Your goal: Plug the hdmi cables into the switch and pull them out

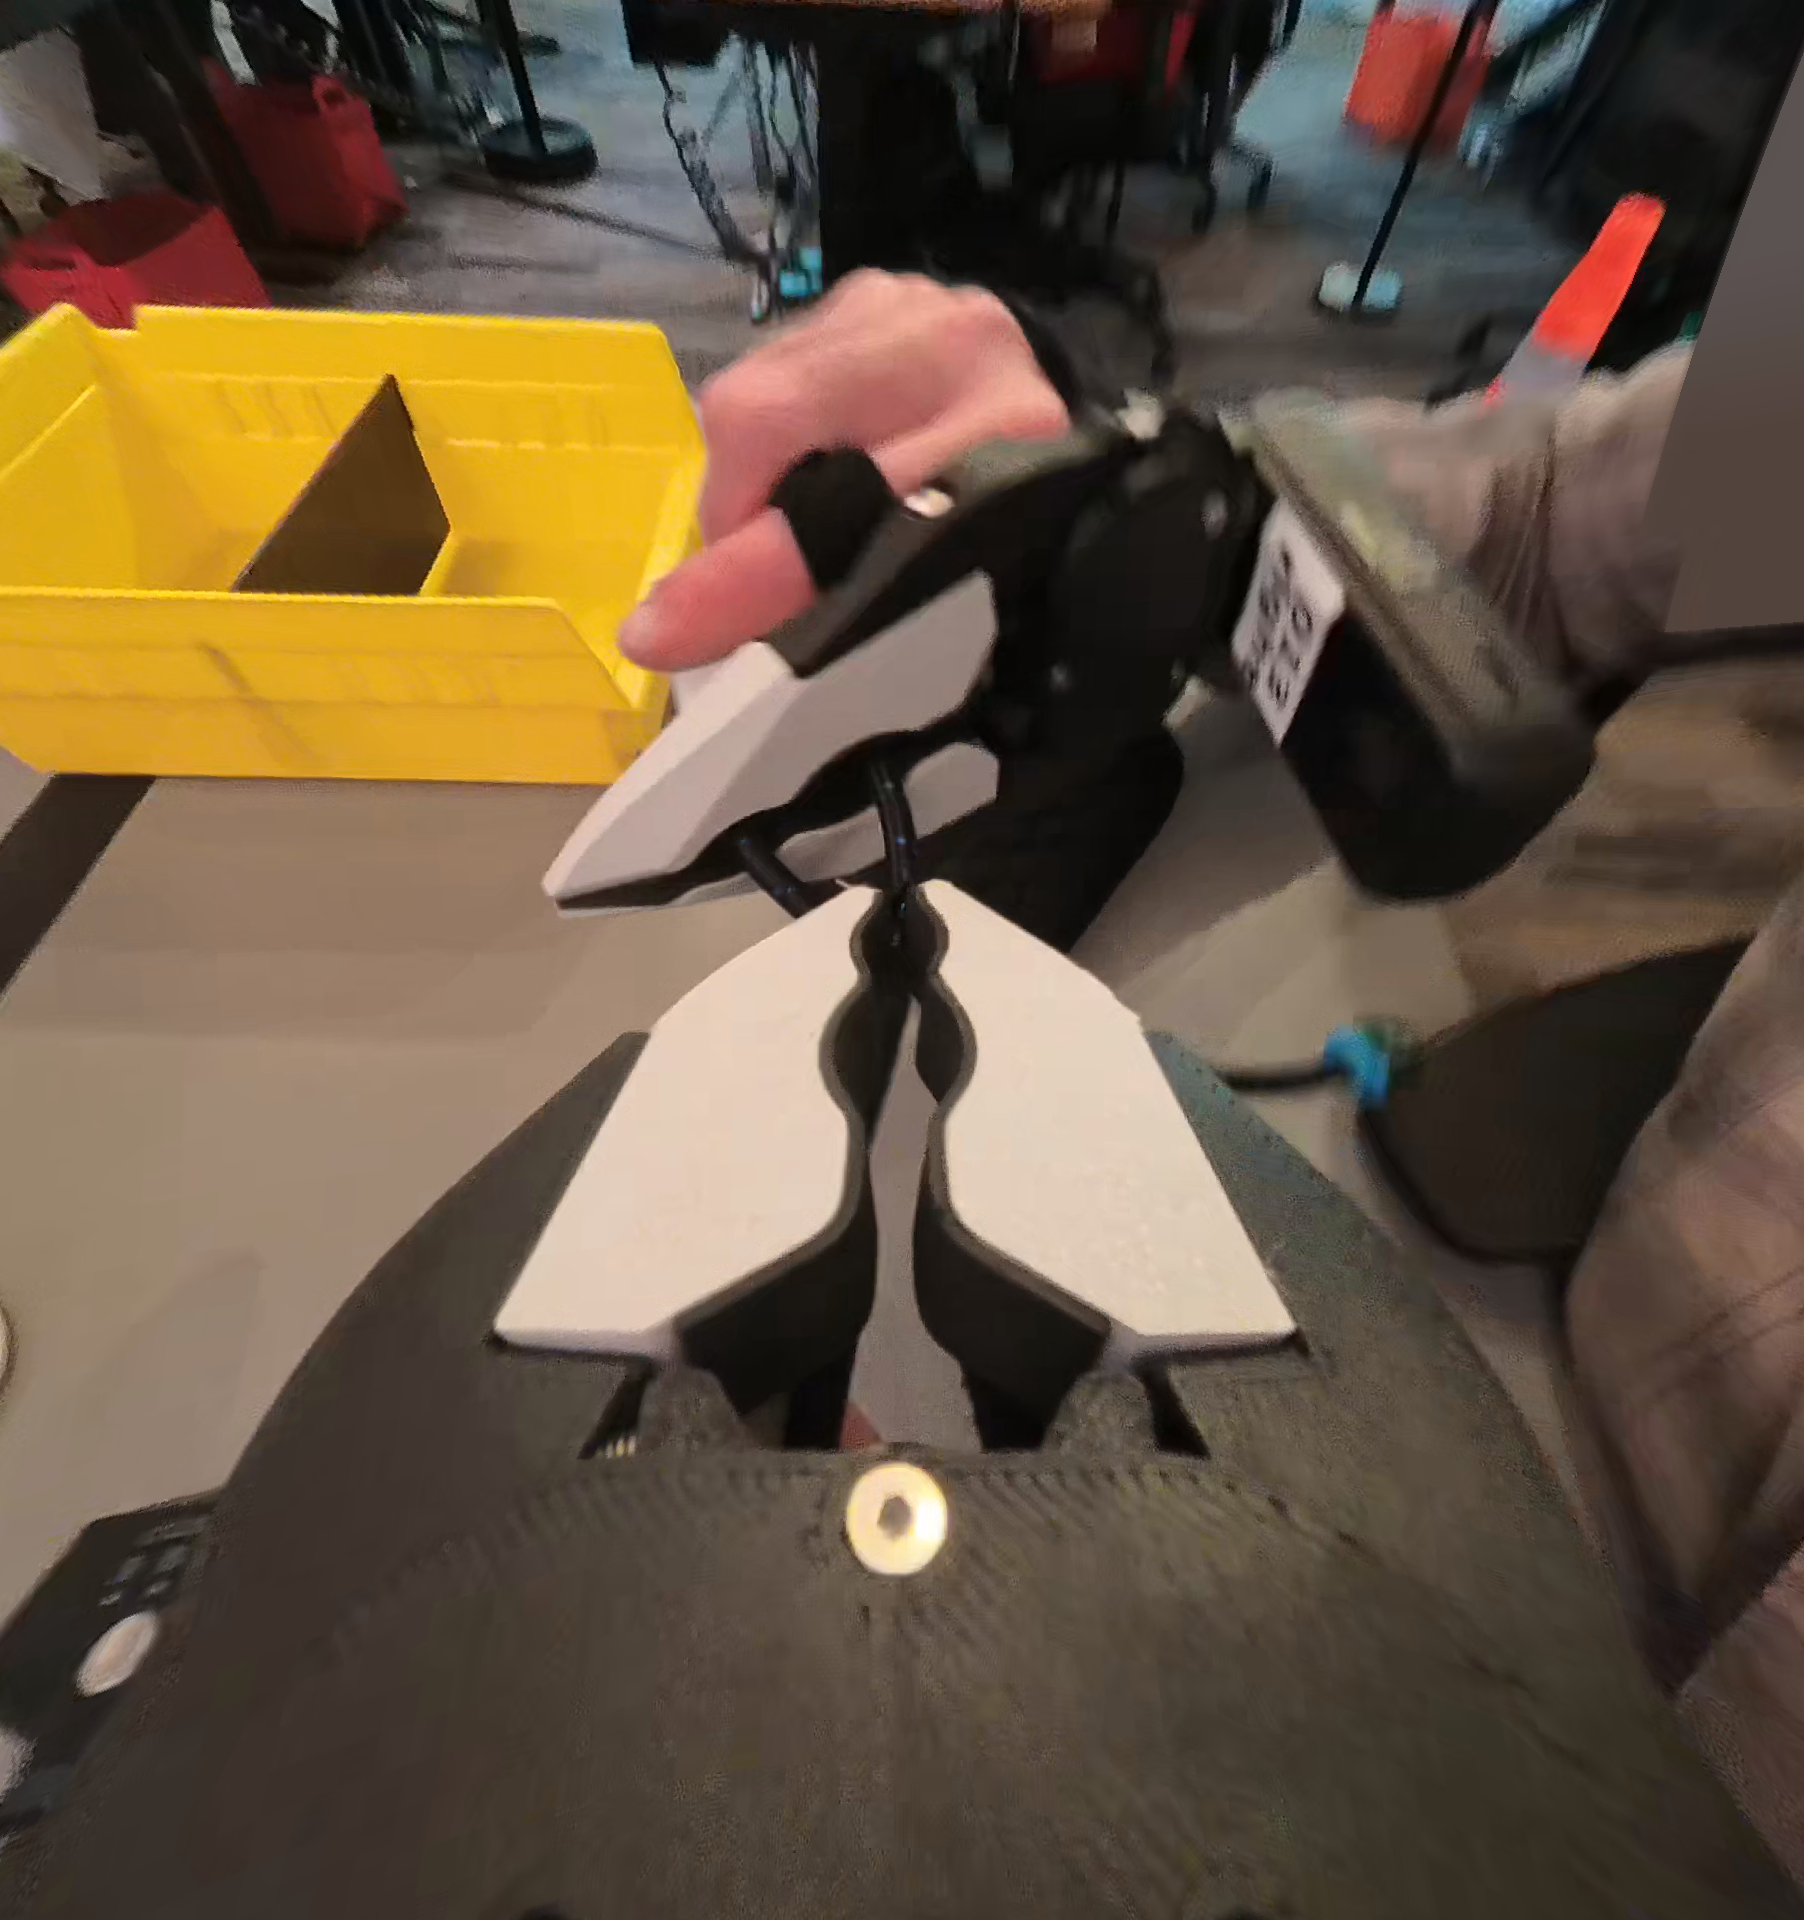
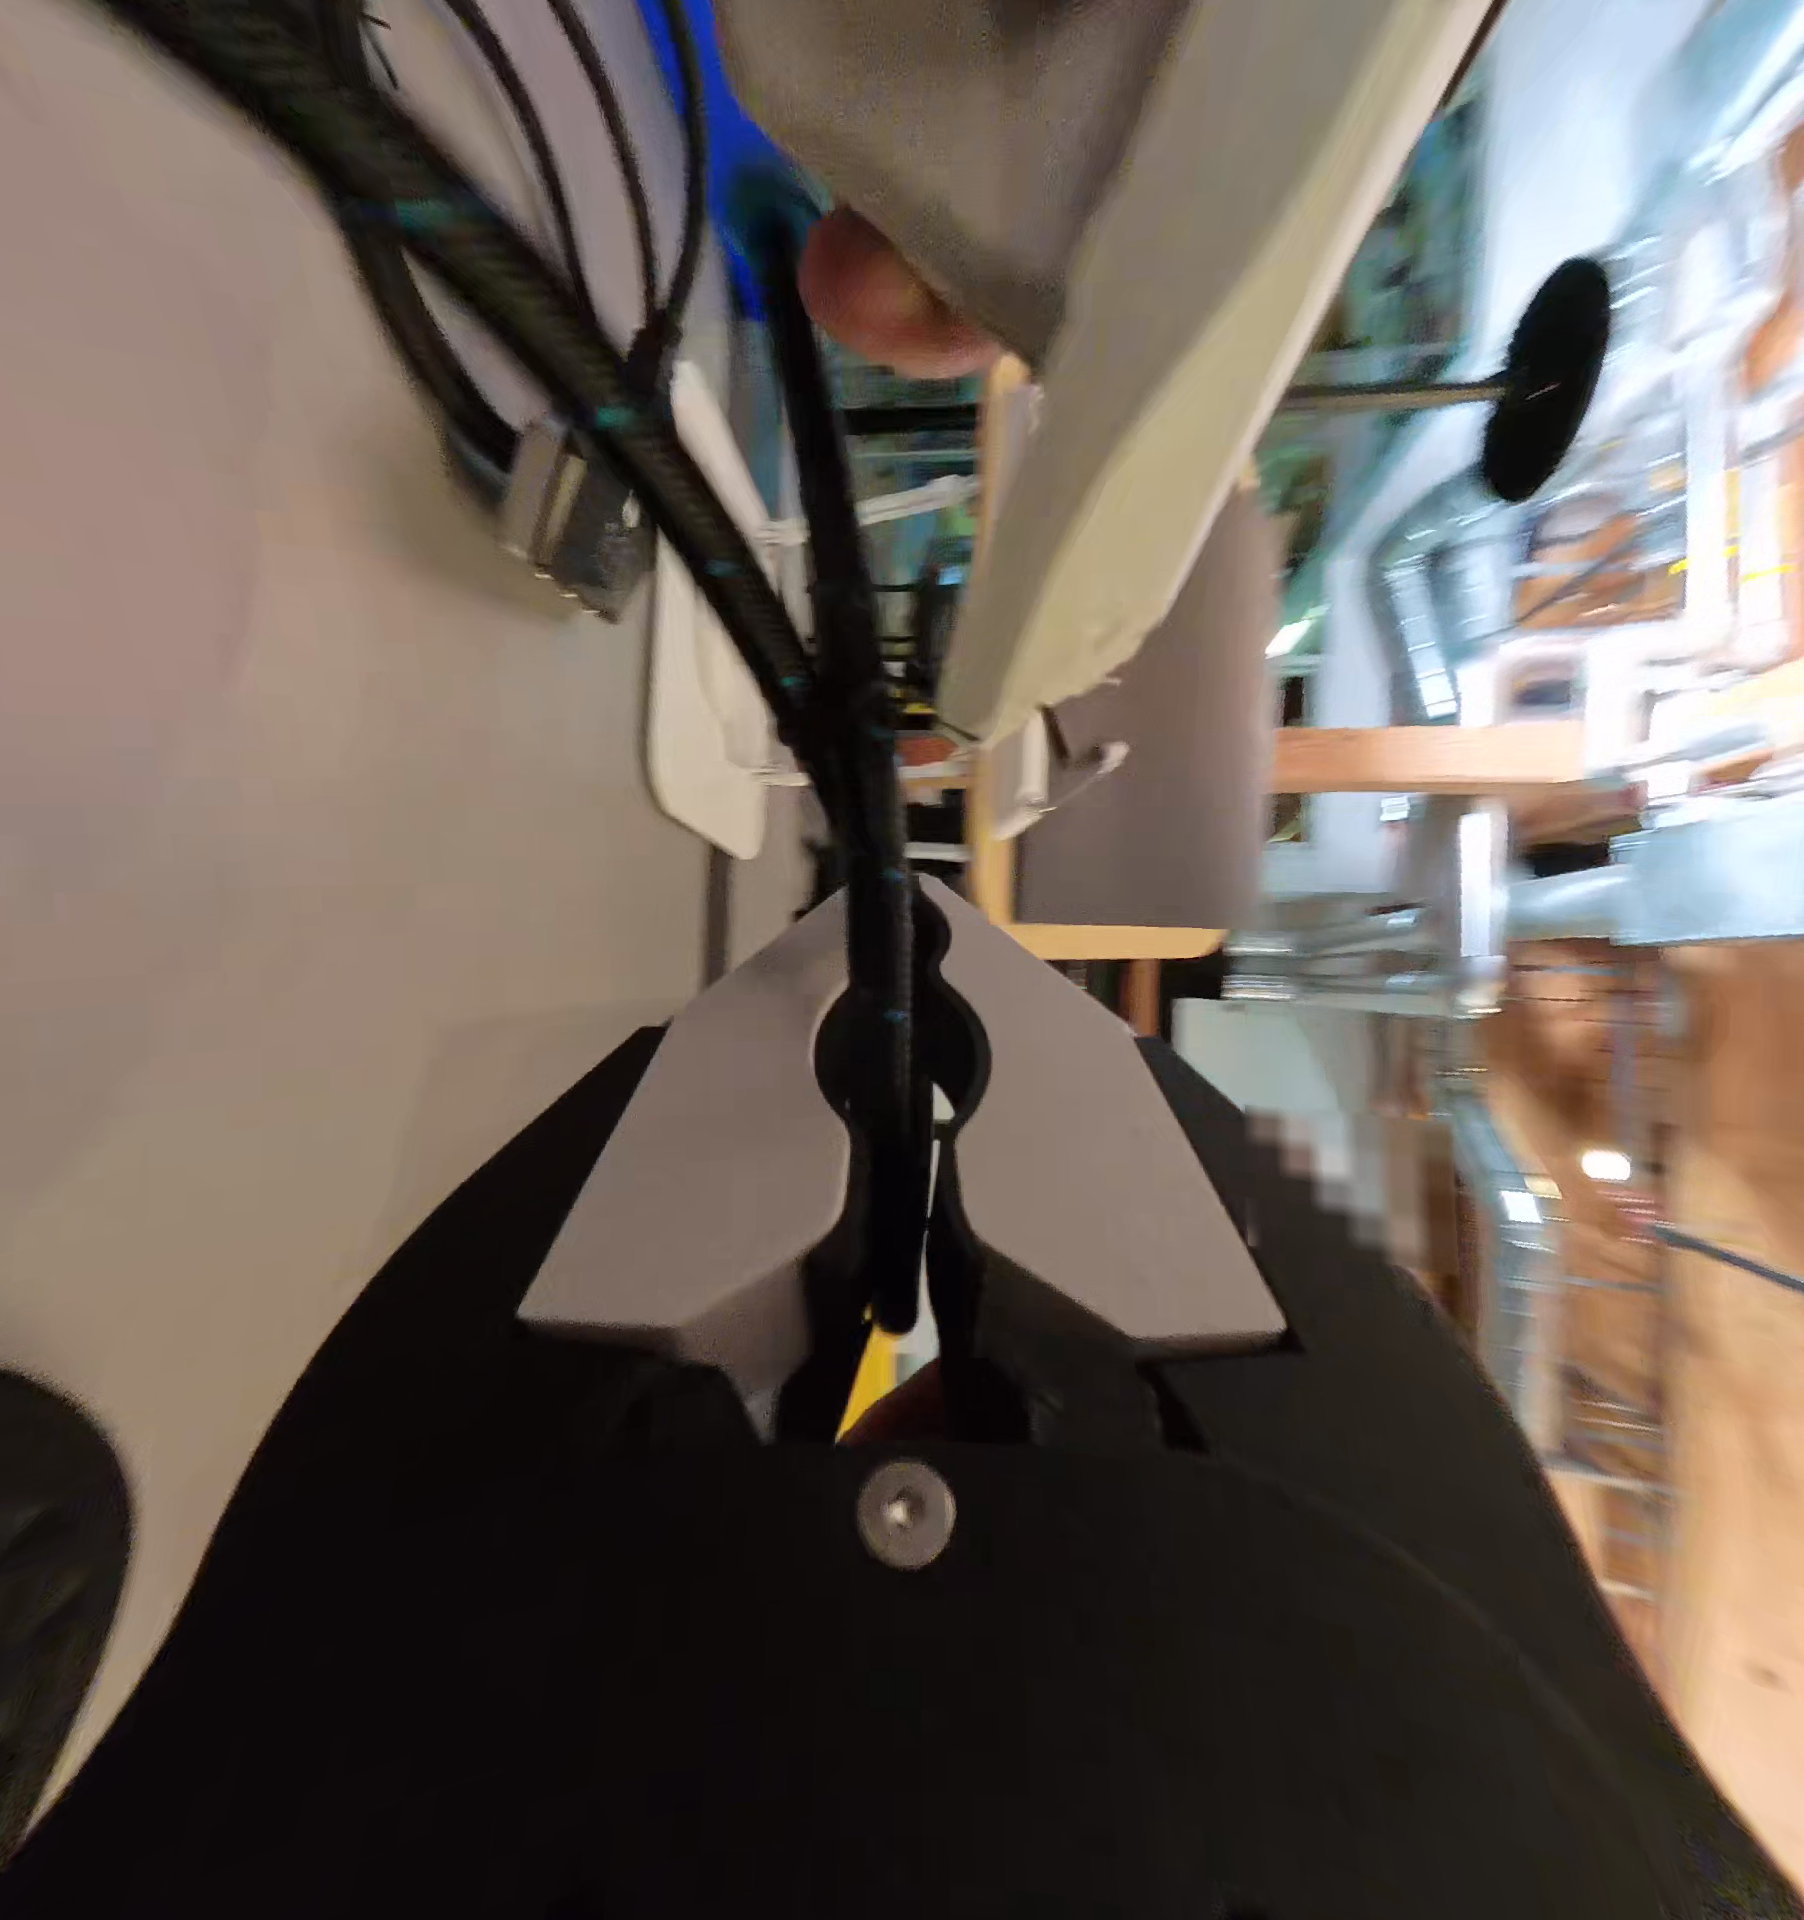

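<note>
My left gripper (image 1: 896,920) is shut, its tips pinching a black braided HDMI cable (image 1: 893,821) just above the grey table (image 1: 306,1039). The cable loops up into my right gripper (image 1: 659,883), held by a hand close behind and pointing down to the left. In the rolled right wrist view, my right gripper (image 2: 893,904) is shut on the same cable (image 2: 882,1091), which runs lengthwise between its fingers. Beyond it show the left gripper's white fingers (image 2: 706,727), further dark cables and a silver connector body (image 2: 565,514) on the table. No switch is clearly visible.
A yellow divided bin (image 1: 254,665) stands at the table's far left. A blue plug (image 1: 1357,1070) on a black lead lies to the right, beside a dark object and a plaid sleeve. An orange cone (image 1: 1594,301) and red bins stand on the floor beyond.
</note>
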{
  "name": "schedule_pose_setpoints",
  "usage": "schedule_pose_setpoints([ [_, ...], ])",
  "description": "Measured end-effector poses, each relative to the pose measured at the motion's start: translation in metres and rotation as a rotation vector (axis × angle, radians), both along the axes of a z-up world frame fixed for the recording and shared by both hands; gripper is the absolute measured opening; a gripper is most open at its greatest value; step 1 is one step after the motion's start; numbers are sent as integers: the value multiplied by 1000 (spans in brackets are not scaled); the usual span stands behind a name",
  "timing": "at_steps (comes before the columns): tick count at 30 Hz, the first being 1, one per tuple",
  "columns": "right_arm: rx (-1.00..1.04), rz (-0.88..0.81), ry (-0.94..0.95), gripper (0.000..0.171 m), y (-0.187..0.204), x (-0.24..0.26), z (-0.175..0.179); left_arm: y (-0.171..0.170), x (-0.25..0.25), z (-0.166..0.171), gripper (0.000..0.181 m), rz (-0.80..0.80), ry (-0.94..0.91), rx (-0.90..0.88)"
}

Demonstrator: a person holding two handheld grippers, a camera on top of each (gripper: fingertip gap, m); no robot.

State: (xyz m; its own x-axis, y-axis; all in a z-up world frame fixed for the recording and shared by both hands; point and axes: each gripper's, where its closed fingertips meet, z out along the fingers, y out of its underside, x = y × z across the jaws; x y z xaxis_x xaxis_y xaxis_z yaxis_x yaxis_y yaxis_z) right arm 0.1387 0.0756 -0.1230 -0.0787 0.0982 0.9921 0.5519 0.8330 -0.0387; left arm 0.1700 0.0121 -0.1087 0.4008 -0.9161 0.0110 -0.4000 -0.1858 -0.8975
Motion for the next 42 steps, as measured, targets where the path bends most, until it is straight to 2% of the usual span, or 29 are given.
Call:
schedule_pose_setpoints([
  [3, -180, 33, -140, 0, -2, 0, -17, -6, 5, -10, 1, -47, 212, 53],
  [6, -384, 140, -328, 0, -21, 3, -38, -19, 10, -13, 2, -159, 398, 88],
  [9, -655, 303, -506, 0, -57, 8, -51, -43, 18, -8, 2, -366, 509, 161],
  [11, -912, 464, -613, 0, -94, 16, -51, -61, 26, 8, 2, -485, 430, 139],
  [14, -1271, 786, -688, 0, -146, 29, -24, -70, 38, 45, 2, -521, 125, 83],
  [17, -1541, 1088, -601, 0, -166, 33, 17, -55, 40, 76, 2, -397, -173, 101],
  [20, -1759, 1241, -373, 0, -160, 19, 54, -31, 27, 96, 2, -210, -373, 162],
  [21, -1820, 1250, -272, 1, -155, 11, 63, -21, 21, 101, 2, -134, -416, 193],
  [24, -1948, 1224, -53, 38, -148, -12, 76, -3, 5, 107, 2, 7, -481, 236],
  [26, -1982, 1154, 121, 45, -139, -27, 81, 6, -1, 106, 2, 77, -486, 240],
  [28, -2006, 1084, 257, 40, -128, -36, 84, 18, -9, 104, 2, 175, -461, 268],
  [32, -2036, 998, 363, 64, -121, -38, 81, 34, -24, 100, 2, 304, -418, 273],
  [33, -2036, 983, 379, 62, -120, -38, 81, 35, -24, 100, 2, 316, -422, 271],
  [34, -2009, 927, 407, 52, -117, -41, 78, 38, -25, 100, 2, 346, -399, 288],
  [38, -2008, 860, 434, 69, -110, -36, 73, 42, -31, 103, 2, 380, -401, 291],
  [42, -1937, 762, 595, 59, -86, -32, 68, 45, -31, 101, 2, 407, -350, 323],
])
